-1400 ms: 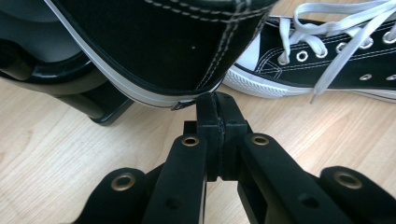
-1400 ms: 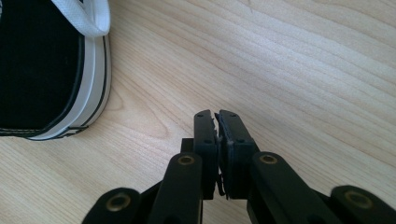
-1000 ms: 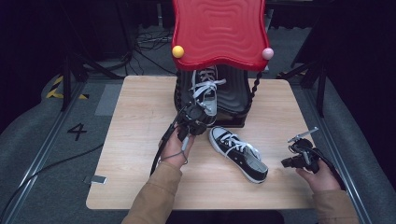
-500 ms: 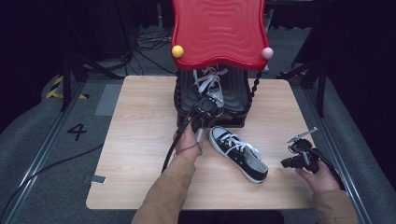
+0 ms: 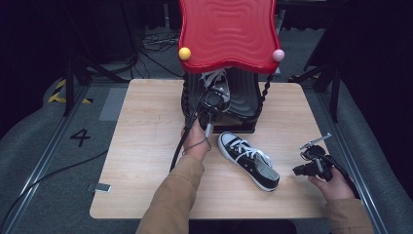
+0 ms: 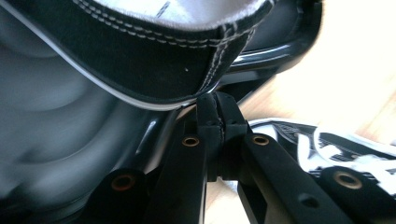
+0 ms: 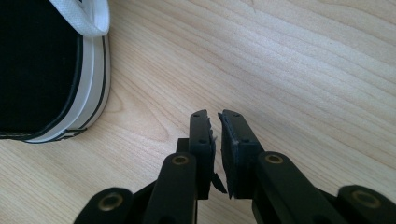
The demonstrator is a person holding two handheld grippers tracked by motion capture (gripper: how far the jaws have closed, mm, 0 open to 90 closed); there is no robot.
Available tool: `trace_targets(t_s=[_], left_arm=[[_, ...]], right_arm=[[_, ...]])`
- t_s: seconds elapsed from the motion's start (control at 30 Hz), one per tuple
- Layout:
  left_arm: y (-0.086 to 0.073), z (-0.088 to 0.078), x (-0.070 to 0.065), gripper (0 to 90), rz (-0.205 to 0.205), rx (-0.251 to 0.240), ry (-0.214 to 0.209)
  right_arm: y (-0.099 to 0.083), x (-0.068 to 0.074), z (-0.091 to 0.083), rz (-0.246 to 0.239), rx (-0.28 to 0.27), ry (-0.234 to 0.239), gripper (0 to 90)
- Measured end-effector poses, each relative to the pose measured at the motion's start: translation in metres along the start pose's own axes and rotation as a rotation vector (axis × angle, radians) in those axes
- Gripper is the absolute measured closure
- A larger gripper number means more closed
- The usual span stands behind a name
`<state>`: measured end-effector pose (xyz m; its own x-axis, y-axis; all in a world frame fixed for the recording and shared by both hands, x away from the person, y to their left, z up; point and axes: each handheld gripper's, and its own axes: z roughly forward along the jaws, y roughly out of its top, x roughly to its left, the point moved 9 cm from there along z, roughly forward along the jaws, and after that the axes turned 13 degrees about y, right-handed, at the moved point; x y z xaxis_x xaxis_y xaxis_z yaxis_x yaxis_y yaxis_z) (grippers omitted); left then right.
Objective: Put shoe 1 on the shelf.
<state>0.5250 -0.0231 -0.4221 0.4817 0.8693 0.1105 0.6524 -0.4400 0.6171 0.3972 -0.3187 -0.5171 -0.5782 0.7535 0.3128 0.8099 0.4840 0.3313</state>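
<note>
A black rack (image 5: 243, 105) with a red wavy top (image 5: 228, 31) stands at the far middle of the desk (image 5: 146, 146). Inside it sits one black sneaker (image 5: 216, 83) with white laces, its laces facing the near side. In the left gripper view that shoe's black heel (image 6: 154, 60) with white stitching hangs just above the jaw tips, against the rack's dark wall.

The left hand-held gripper (image 5: 214, 100) reaches into the rack's mouth at the shoe; its jaws are pressed together, and in its own view (image 6: 215, 112) the pads meet right under the heel edge, seeming to nip that edge, though I cannot tell for sure.

A second sneaker (image 5: 248, 160) lies flat on the desk just near of the rack, long axis running from far left to near right, white toe cap far left, heel near right.

The right hand-held gripper (image 5: 311, 163) rests near the right edge, apart from that shoe. Its jaws (image 7: 215, 135) have just been opening and stand a narrow slit apart with nothing between them.

A "4" (image 5: 80, 137) is marked on the floor at the left.
</note>
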Motion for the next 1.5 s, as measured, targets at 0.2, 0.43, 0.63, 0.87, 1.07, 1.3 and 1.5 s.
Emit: trace_targets(t_s=[0.2, 0.43, 0.63, 0.87, 1.07, 1.3, 1.5], left_arm=[[-0.002, -0.003, 0.007, 90.0, -0.007, 0.014, 0.007], [-0.006, -0.006, 0.020, 90.0, -0.062, 0.033, 0.022], [-0.010, -0.007, 0.028, 90.0, -0.034, 0.046, 0.073], [-0.012, -0.002, 0.026, 90.0, -0.029, 0.026, 0.057], [-0.009, -0.001, 0.023, 89.9, -0.024, 0.037, 0.058], [-0.016, -0.010, 0.022, 78.0, -0.005, 0.030, 0.069], [-0.031, -0.035, 0.020, 63.5, 0.048, 0.056, 0.026]], right_arm=[[-0.002, -0.002, 0.000, 0.007, 0.001, 0.002, 82.4], [-0.003, -0.003, -0.002, 0.006, -0.005, -0.007, 82.2], [-0.002, -0.001, -0.002, 0.001, -0.006, -0.012, 82.2], [-0.002, -0.003, 0.001, 0.009, 0.003, -0.013, 81.5], [-0.001, 0.000, 0.001, 0.002, 0.003, -0.013, 80.6], [0.000, 0.000, -0.003, -0.002, -0.008, -0.014, 77.9], [0.003, 0.003, -0.005, -0.009, -0.015, -0.022, 71.9]])
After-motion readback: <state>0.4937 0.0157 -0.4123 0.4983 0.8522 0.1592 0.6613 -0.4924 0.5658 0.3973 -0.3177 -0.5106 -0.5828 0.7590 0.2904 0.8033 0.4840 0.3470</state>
